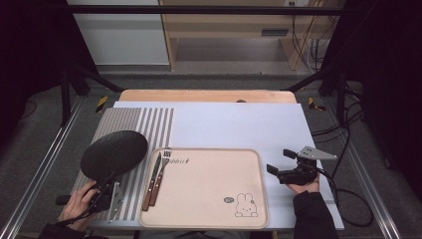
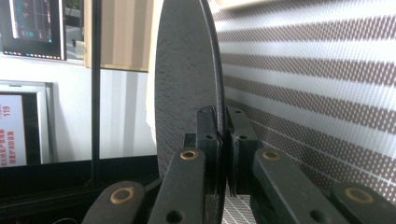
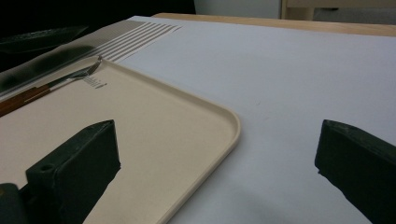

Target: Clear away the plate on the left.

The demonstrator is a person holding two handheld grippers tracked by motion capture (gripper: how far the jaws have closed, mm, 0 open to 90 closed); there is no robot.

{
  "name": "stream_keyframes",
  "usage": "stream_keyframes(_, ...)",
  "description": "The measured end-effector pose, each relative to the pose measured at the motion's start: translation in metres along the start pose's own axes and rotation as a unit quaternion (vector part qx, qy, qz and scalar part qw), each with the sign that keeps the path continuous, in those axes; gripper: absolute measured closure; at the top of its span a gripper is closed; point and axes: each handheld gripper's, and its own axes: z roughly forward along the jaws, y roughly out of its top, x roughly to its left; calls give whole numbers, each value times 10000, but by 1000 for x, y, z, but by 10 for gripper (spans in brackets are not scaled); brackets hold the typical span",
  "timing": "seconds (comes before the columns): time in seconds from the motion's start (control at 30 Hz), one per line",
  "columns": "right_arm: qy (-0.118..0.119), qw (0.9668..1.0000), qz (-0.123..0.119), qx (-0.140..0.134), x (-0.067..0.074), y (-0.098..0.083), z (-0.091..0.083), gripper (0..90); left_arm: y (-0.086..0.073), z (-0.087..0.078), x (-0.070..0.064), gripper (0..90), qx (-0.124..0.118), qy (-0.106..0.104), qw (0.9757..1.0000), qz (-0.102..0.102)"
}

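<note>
Jaws of the left hand-held gripper (image 1: 103,185) are nearly closed and pinch the near rim of a dark round plate (image 1: 114,153). In the left gripper view the two black pads clamp the thin edge of the plate (image 2: 187,88), which stands edge-on ahead of them, with the striped placemat (image 2: 317,93) beyond it. From the high view the plate rises tilted just ahead of this hand-held gripper, over the grey-and-white striped placemat (image 1: 137,122) at the desk's left part.

To the right of the left hand-held gripper lies a beige tray (image 1: 209,189) with a rabbit drawing in its near right corner. A knife (image 1: 152,182) and a fork (image 1: 160,175) with brown handles rest side by side along the tray's left edge — close to the plate but apart from it.

The right hand-held gripper (image 1: 281,162) is wide open and holds nothing — its two black jaws stand far apart in the right gripper view, above the tray's rounded corner (image 3: 231,119) and the white desk (image 3: 289,84) cover. It sits just beside the tray's right edge, held by a hand (image 1: 304,185) in a dark sleeve, its grey three-cornered plate on top. The fork (image 3: 77,74) lies farther ahead and left of these jaws.
</note>
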Motion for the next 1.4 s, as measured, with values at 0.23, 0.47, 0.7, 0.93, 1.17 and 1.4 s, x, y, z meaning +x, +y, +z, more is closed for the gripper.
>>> stream_keyframes(0.23, -4, 10000, -2, 3, 0, 0, 0, 1, 14, -12, 10, 855, -141, 70, 9999, 19)
stream_keyframes(0.47, -8, 10000, -10, 0, 0, 0, 0, 1, 31, -20, 19, 855, -327, 148, 9993, 43)
stream_keyframes(0.7, -5, 10000, -2, 3, 0, 0, 0, 1, 46, -23, 24, 855, -488, 117, 9987, 71)
stream_keyframes(0.93, -5, 10000, 11, 20, 0, 0, 0, 1, 58, -21, 24, 855, -606, 74, 9980, 134)
stream_keyframes(1.17, -1, 10000, 17, 27, 1, 0, 0, 1, 70, -21, 25, 856, -696, 35, 9974, 174)
stream_keyframes(1.4, -6, 10000, 10, 32, 0, 0, 0, 1, 82, -20, 23, 855, -817, -51, 9964, 203)
